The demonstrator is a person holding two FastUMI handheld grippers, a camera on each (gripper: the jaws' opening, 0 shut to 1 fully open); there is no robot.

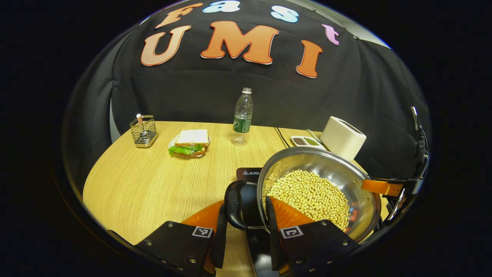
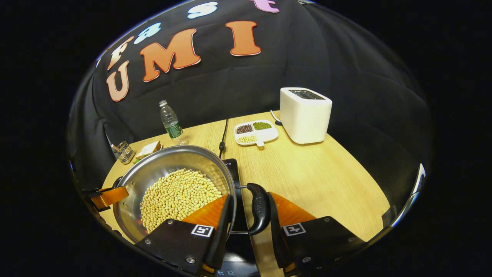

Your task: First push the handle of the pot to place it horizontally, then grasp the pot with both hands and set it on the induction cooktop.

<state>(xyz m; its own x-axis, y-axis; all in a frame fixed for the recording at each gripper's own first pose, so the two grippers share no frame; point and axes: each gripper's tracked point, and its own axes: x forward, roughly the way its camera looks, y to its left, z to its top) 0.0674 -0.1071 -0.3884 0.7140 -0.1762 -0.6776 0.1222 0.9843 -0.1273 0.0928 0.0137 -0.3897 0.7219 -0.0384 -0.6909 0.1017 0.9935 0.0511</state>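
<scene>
No readable text, bottle label (image 1: 241, 125) and cooktop (image 1: 249, 174) warning print too small to read

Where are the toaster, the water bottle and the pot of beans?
toaster (image 2: 305, 115), right gripper view, front wall.
water bottle (image 1: 242, 117), left gripper view, middle of the body.
pot (image 2: 161, 163), right gripper view, bare inner wall.

The pot (image 1: 338, 169) hides most of the induction cooktop (image 1: 249, 174).

Open tabletop (image 2: 307, 177) right of the pot (image 2: 169, 161); toaster (image 2: 305, 115), divided dish (image 2: 256, 132) and bottle (image 2: 171, 121) along the far edge.
</scene>
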